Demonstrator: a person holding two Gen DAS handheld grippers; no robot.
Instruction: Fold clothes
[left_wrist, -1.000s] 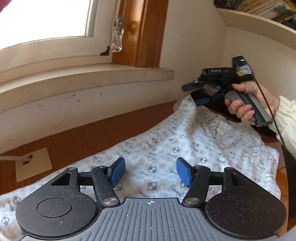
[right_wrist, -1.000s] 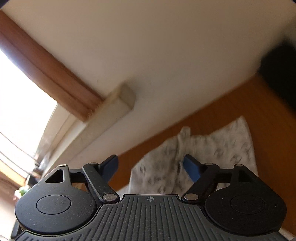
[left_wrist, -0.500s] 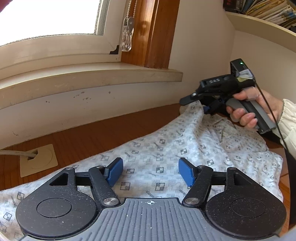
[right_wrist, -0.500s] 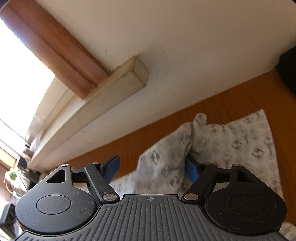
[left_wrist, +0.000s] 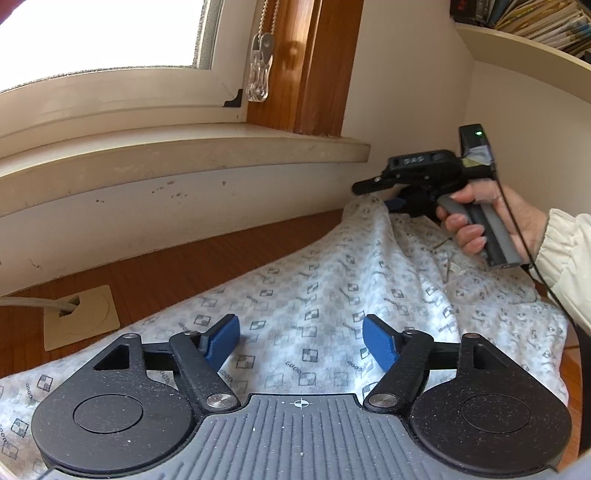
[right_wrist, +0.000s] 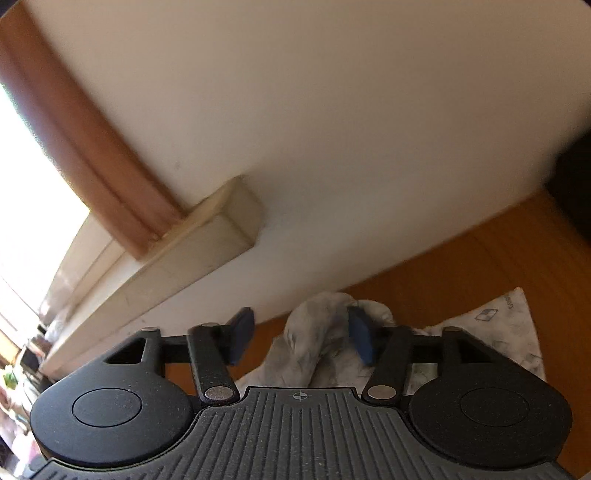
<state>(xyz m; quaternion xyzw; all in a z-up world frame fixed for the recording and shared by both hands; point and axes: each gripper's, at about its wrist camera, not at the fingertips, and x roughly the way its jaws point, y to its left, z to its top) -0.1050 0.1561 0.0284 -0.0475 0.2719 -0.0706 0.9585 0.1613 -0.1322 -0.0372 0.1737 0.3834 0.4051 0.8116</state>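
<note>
Patterned shirt lies spread on the wooden worktop, its far corner bunched up near the wall. Step in hand: getting hold of edges for a first fold. Left tongs hover low over the near part of the shirt, jaws apart and opening, cloth beneath them but nothing pinched. Right tongs, in the person's hand, are at the raised far corner; cloth sits between the jaws against the right pad only, the jaws are opening, so no grip. Next move likely needs both tongs closing on cloth, then carrying it across. Wall and windowsill crowd the far side; a cable outlet sits left; open room is toward the near side.
</note>
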